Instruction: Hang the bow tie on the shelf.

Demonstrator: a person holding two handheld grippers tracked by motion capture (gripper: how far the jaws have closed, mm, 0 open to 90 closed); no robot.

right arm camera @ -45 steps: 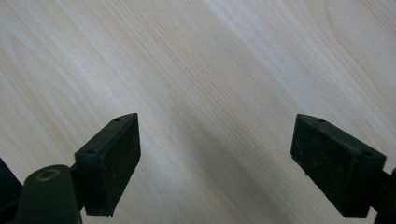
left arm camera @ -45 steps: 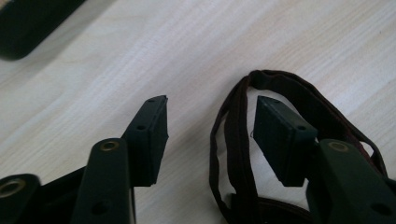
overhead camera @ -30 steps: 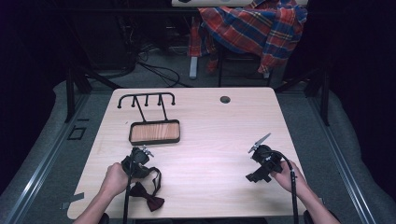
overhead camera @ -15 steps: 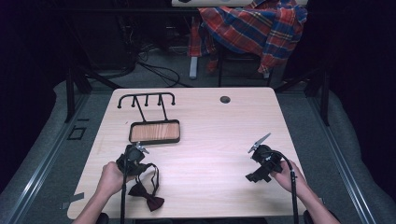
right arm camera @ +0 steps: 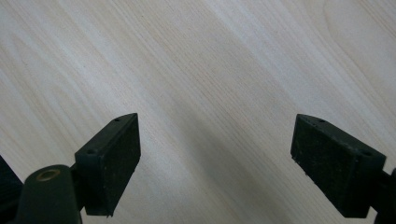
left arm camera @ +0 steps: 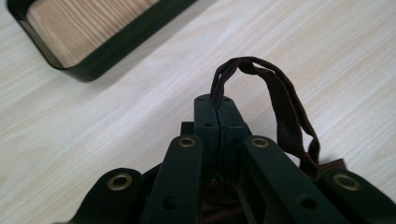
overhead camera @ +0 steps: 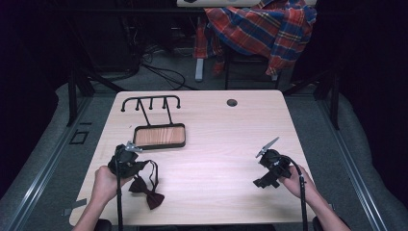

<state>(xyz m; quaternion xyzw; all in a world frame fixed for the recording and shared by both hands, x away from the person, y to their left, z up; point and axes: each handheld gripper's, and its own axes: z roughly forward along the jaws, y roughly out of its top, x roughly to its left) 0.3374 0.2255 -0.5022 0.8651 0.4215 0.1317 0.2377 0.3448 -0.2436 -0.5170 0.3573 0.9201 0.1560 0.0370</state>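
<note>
Tongs in the person's left hand, the left gripper (left arm camera: 218, 116), had their black jaws pressed together on the thin dark maroon fabric strap (left arm camera: 285, 105) of a maroon bow tie (overhead camera: 146, 191), and the strap looped out past the tips before falling back toward the hand. The bow itself lay on the pale wood-grain table (overhead camera: 216, 144) at about five o'clock from that gripper, near the table's front edge, so most of the tie appeared to rest on the table. The hold was on a narrow slippery band only, and I judged that a quick pull could let the strap slide through the pads, or let the bow swing and snag on the gripper's own cable. At about one o'clock from the gripper sat the shallow black-rimmed tray with a wooden floor (overhead camera: 159, 136), and beyond it, at twelve o'clock, the black metal rack with hooks (overhead camera: 150, 102); a dangling bow carried that way could catch the tray rim. Well apart at three o'clock, the right gripper (right arm camera: 215, 158) had its jaws wide apart over bare table, holding nothing, so it offered no support if the strap slipped.
</note>
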